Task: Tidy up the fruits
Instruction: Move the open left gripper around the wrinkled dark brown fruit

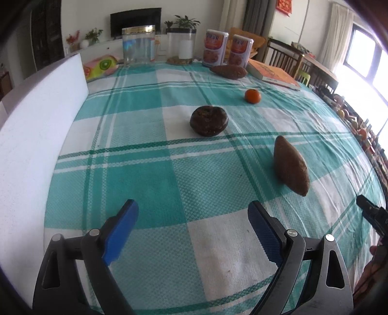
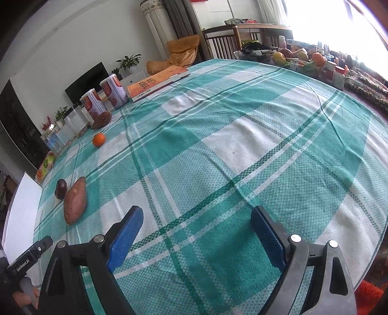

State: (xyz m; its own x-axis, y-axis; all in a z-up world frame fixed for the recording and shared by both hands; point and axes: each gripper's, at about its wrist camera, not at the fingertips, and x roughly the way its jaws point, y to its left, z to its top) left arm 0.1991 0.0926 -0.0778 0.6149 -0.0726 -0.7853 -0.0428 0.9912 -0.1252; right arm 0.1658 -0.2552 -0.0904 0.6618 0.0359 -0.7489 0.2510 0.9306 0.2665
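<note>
- A teal and white checked cloth covers the desk, lying in soft wrinkles.
- Pale walls close the room; a dark television stands against the far one, with potted plants on a low white cabinet beside it.
- Grey curtains hang near the corner, a red paper ornament above them.
- Dark wooden chairs stand past the desk's far edge.
- A big window on the right pours in hard white daylight.
</note>
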